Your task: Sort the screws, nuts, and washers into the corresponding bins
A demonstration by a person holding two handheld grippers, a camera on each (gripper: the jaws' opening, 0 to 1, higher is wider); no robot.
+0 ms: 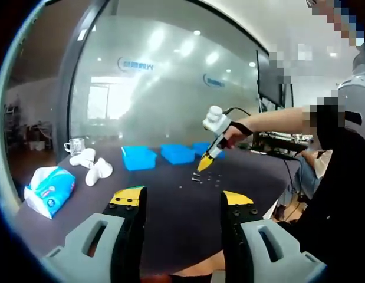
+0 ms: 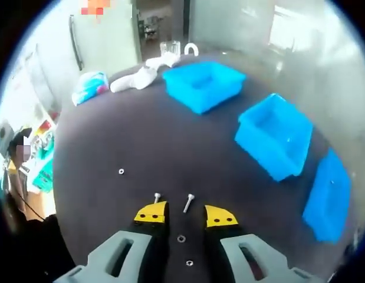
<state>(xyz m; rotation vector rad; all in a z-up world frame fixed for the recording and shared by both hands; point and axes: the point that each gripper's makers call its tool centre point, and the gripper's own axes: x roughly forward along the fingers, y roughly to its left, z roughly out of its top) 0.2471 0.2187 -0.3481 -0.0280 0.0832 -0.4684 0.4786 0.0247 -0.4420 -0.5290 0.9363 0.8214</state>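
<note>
On the dark table, a silver screw lies just ahead of my right gripper, which is open and holds nothing. A second screw rests by its left fingertip. A small nut lies further left. Two washers sit between the jaws, closer to the camera. Three blue bins stand in a row beyond. My left gripper hovers open at the table's near edge. From there I see the right gripper pointing down over the scattered hardware.
A blue tissue packet, white objects and a glass mug sit at the table's left end. A glass wall stands behind the bins. A person's arm reaches in from the right; another person sits beside the table.
</note>
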